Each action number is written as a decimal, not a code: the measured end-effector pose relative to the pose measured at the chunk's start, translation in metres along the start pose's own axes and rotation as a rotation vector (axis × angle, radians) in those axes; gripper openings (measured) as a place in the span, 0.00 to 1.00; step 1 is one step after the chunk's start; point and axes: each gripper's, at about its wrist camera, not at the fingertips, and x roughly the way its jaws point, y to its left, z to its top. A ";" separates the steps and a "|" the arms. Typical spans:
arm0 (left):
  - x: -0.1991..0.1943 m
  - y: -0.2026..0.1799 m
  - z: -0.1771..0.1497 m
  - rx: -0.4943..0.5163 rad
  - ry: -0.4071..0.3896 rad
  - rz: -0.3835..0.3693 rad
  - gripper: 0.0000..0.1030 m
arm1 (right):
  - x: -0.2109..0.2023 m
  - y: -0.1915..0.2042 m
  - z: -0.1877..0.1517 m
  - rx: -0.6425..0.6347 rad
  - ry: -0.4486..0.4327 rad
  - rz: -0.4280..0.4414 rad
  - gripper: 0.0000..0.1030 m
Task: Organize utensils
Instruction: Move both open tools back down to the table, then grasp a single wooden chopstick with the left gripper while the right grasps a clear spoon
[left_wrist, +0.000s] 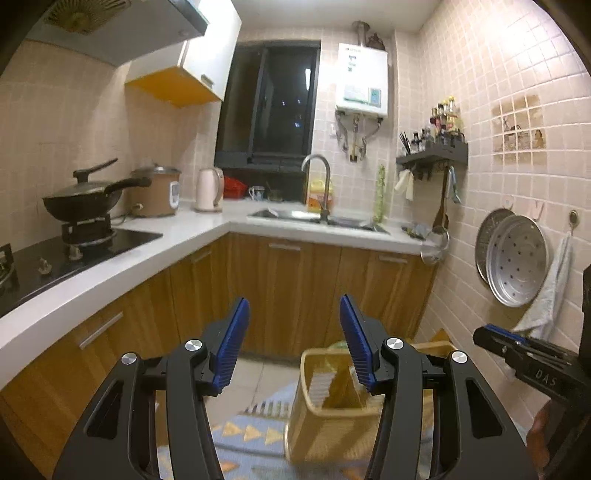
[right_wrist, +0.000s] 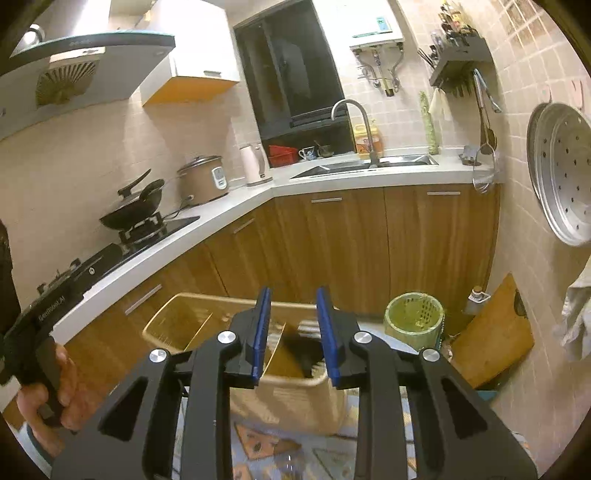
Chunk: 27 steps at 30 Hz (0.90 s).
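Observation:
A beige plastic utensil caddy (right_wrist: 207, 325) with thin dividers stands below me over a patterned mat; a dark utensil (right_wrist: 301, 349) lies in one compartment. It also shows in the left wrist view (left_wrist: 325, 424). My right gripper (right_wrist: 293, 332) is open and empty, hovering above the caddy. My left gripper (left_wrist: 291, 343) is open and empty, above the caddy's near left side. The right gripper also appears at the right edge of the left wrist view (left_wrist: 517, 347). A ladle (left_wrist: 436, 243) and other utensils hang from a wall rack (left_wrist: 432, 155).
An L-shaped white counter (left_wrist: 192, 232) holds a stove with a black wok (left_wrist: 85, 195), a rice cooker (left_wrist: 157, 192), a kettle (left_wrist: 208, 188) and a sink (left_wrist: 317, 216). A green bin (right_wrist: 413, 321) and a wooden board (right_wrist: 495, 332) stand by the right wall. Steamer trays (left_wrist: 513, 258) hang there.

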 end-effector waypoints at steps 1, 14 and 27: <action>-0.005 0.003 0.000 -0.003 0.026 -0.006 0.48 | -0.007 0.002 -0.001 -0.008 0.014 0.011 0.23; -0.009 0.078 -0.076 -0.159 0.635 -0.131 0.50 | 0.008 0.010 -0.050 -0.061 0.556 0.077 0.23; 0.006 0.077 -0.154 -0.069 0.939 -0.135 0.39 | 0.067 0.037 -0.111 -0.044 0.902 0.097 0.23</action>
